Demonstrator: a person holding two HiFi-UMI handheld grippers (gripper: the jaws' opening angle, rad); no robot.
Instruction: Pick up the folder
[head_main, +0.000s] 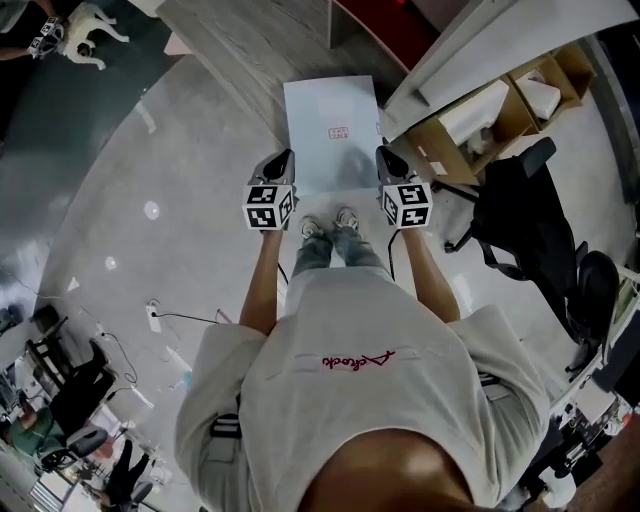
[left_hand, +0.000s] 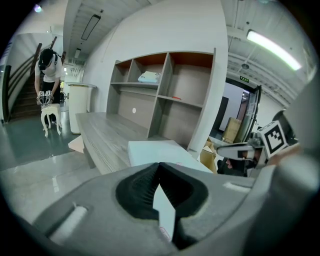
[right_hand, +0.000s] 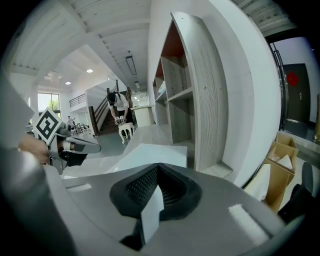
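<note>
Long wooden bench (head_main: 245, 45) ahead, and the white folder (head_main: 330, 115) sits level over its near end. It looks picked up, I'd say! Left gripper (head_main: 284, 160) and right gripper (head_main: 387, 156) each clamp a side edge; only steady holding is left.

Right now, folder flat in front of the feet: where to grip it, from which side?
Probably take the folder by its near edge, one gripper at each near corner, coming in low from the person's side. It lies flat, so only its edges offer a bite, and the left gripper and right gripper flank that end. Both are shut; open first.
</note>
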